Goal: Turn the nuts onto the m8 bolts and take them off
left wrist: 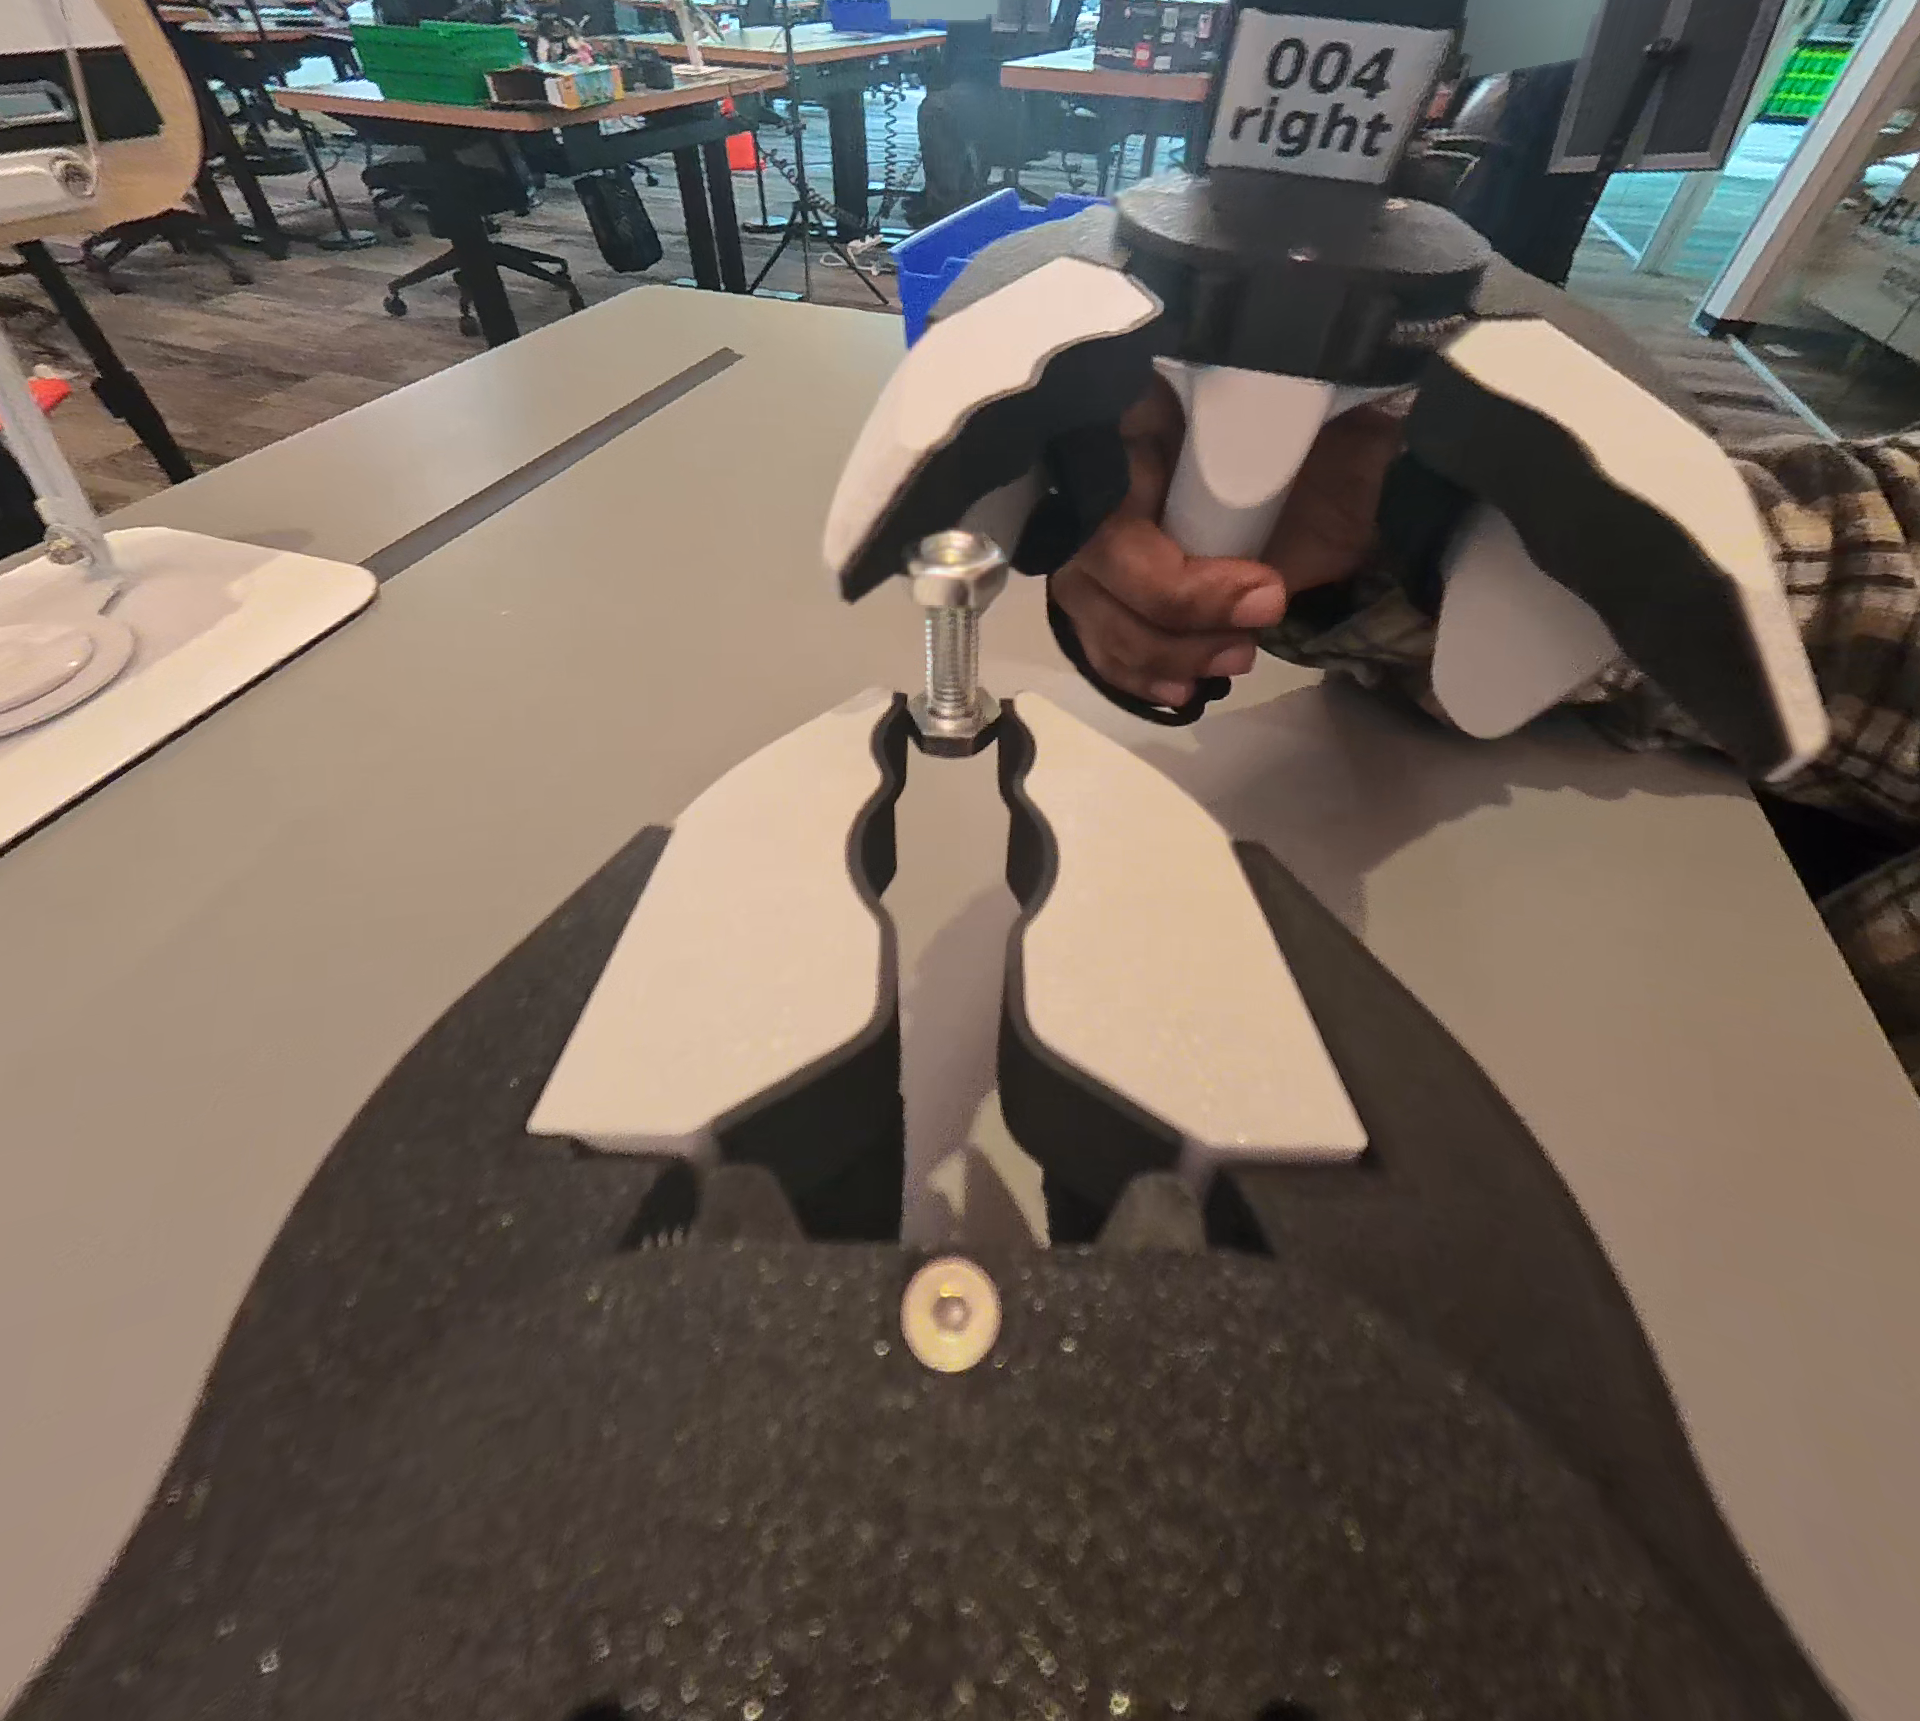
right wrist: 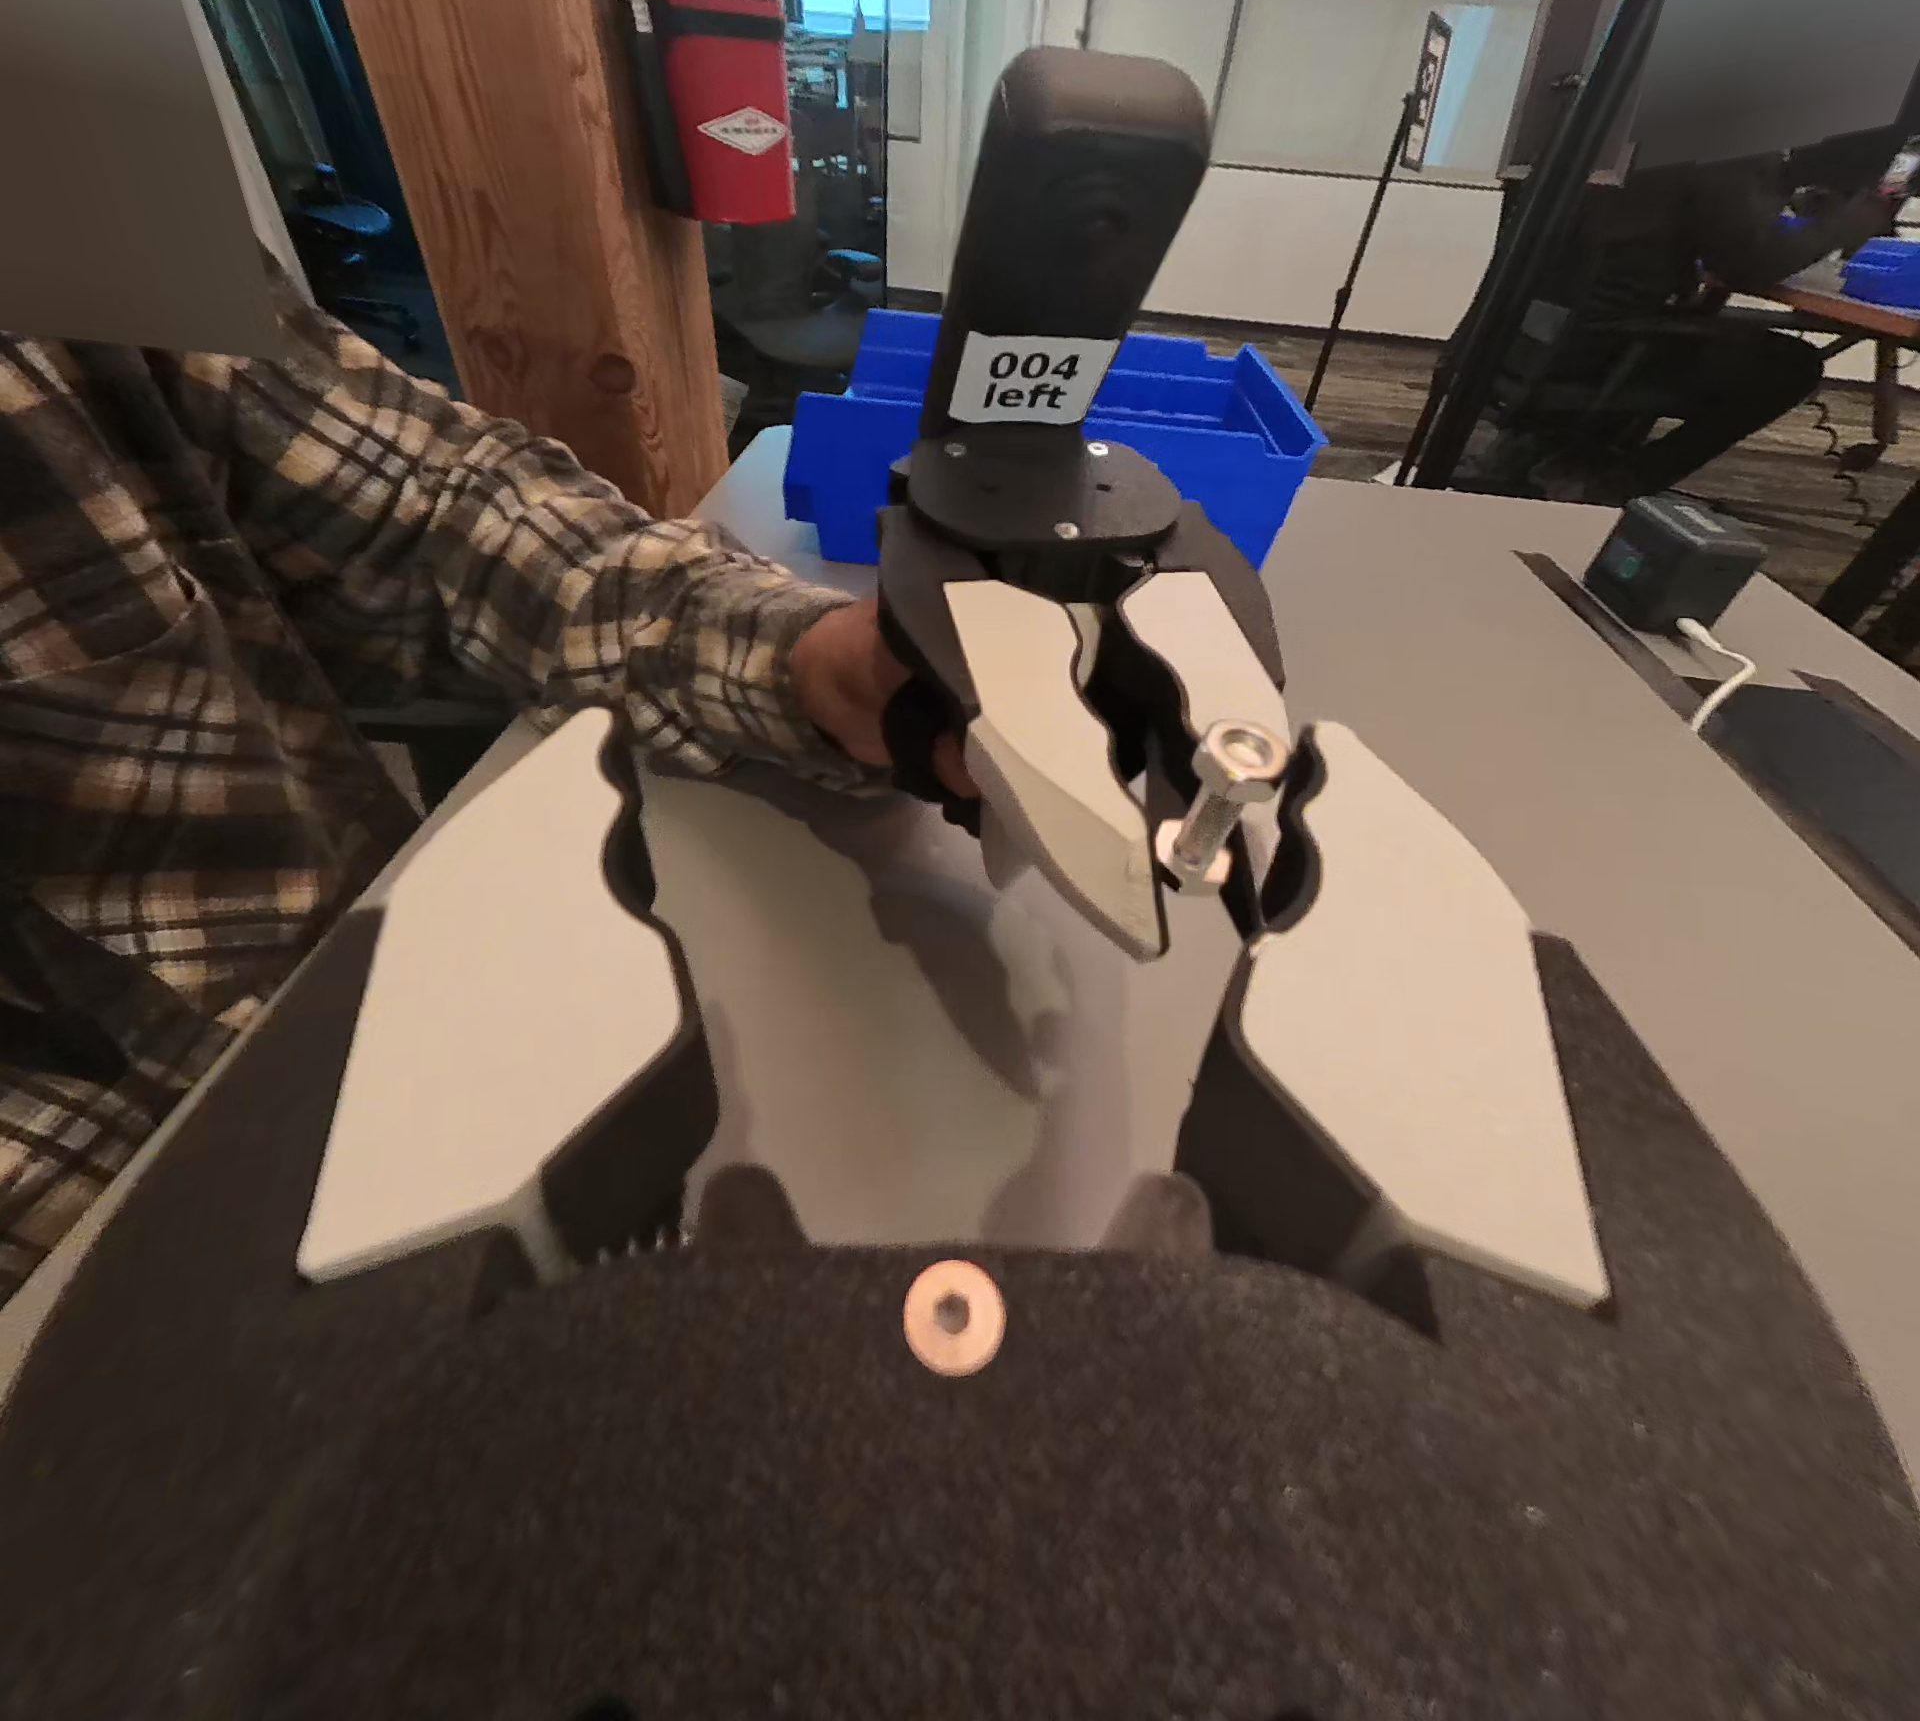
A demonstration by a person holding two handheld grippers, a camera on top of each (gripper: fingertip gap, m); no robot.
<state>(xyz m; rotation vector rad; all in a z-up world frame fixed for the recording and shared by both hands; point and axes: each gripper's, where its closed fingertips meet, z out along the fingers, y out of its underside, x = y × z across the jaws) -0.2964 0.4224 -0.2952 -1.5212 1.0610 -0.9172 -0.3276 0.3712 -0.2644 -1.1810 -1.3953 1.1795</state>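
Note:
A silver M8 bolt (left wrist: pixel 951 648) stands upright just above the grey table (left wrist: pixel 468 788). My left gripper (left wrist: pixel 954 724) is shut on the hex head at its lower end. A silver nut (left wrist: pixel 956 565) sits at the top of the threads. My right gripper (left wrist: pixel 1320 653) is open, with one finger tip close beside the nut. In the right wrist view the bolt (right wrist: pixel 1210 814) and nut (right wrist: pixel 1242 757) lie just inside my right gripper's (right wrist: pixel 961 736) right-hand finger. The left gripper (right wrist: pixel 1195 882) holds the bolt from behind.
A blue bin (right wrist: pixel 1195 445) stands at the table's far edge behind the left gripper. A small black box with a white cable (right wrist: pixel 1673 559) sits at the back right. A white lamp base (left wrist: pixel 156 632) rests on the left. A person's plaid sleeve (right wrist: pixel 520 591) lies along the near side.

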